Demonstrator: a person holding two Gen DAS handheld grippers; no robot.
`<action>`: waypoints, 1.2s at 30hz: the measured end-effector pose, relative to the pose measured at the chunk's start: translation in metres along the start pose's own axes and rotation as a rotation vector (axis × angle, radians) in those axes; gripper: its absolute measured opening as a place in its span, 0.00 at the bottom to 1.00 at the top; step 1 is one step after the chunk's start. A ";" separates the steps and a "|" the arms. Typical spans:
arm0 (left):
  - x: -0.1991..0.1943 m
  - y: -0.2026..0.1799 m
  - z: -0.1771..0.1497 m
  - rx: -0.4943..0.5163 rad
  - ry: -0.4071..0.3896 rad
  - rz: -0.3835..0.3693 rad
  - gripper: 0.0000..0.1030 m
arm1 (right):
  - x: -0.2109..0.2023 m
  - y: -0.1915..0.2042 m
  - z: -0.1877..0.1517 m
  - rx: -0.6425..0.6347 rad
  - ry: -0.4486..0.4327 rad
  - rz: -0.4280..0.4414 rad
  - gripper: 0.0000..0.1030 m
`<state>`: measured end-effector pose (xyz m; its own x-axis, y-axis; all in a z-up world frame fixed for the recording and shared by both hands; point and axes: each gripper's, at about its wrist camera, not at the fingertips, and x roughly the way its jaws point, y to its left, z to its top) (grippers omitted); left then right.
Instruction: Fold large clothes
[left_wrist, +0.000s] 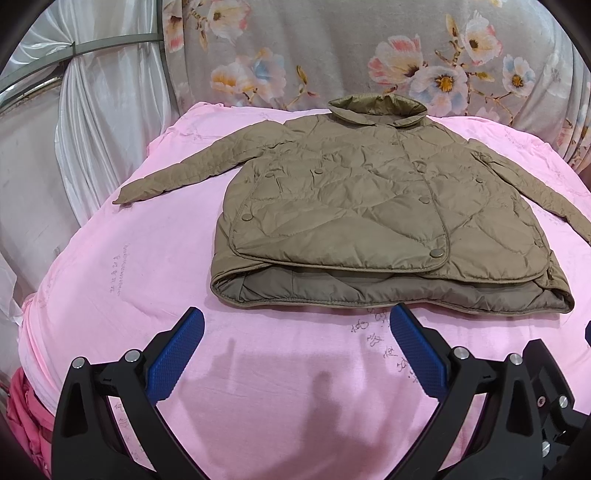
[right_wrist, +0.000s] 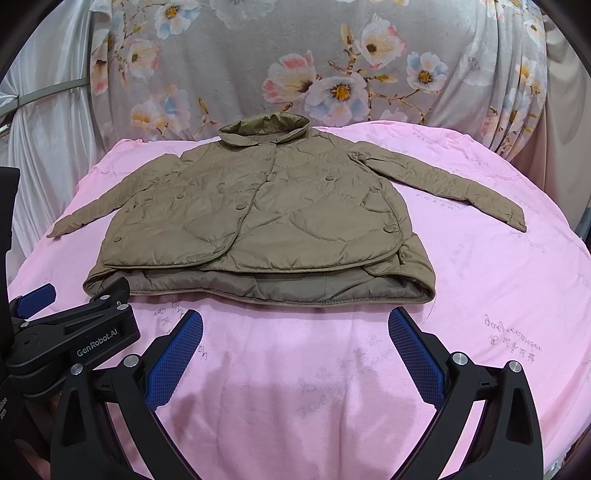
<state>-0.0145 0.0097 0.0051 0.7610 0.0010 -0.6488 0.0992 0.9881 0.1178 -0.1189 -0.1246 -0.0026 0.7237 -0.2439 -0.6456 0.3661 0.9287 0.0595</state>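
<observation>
An olive-brown quilted jacket (left_wrist: 369, 206) lies flat, front up, on a pink cloth-covered table (left_wrist: 129, 266), collar at the far side, both sleeves spread outward. It also shows in the right wrist view (right_wrist: 258, 221). My left gripper (left_wrist: 295, 314) is open and empty, hovering just short of the jacket's near hem. My right gripper (right_wrist: 295, 315) is open and empty, also just short of the hem. The left gripper's body (right_wrist: 74, 332) shows at the left of the right wrist view, beside the hem's left corner.
A floral grey cloth (left_wrist: 369, 55) hangs behind the table. White curtains (left_wrist: 103, 122) hang at the left. A red-pink bundle of fabric (left_wrist: 26, 413) sits low at the left below the table edge. Pink cloth (right_wrist: 517, 295) extends right of the jacket.
</observation>
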 end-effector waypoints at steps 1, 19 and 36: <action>0.000 0.000 0.000 -0.001 -0.001 -0.001 0.95 | 0.001 0.000 -0.001 0.002 0.003 0.003 0.95; 0.058 0.031 0.054 -0.086 0.039 -0.030 0.95 | 0.078 -0.196 0.069 0.431 -0.014 -0.072 0.95; 0.124 0.066 0.093 -0.166 0.067 0.061 0.95 | 0.193 -0.373 0.098 0.913 -0.035 -0.092 0.82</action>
<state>0.1461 0.0610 0.0021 0.7173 0.0661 -0.6936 -0.0572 0.9977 0.0359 -0.0579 -0.5456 -0.0747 0.6804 -0.3282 -0.6552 0.7326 0.3278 0.5966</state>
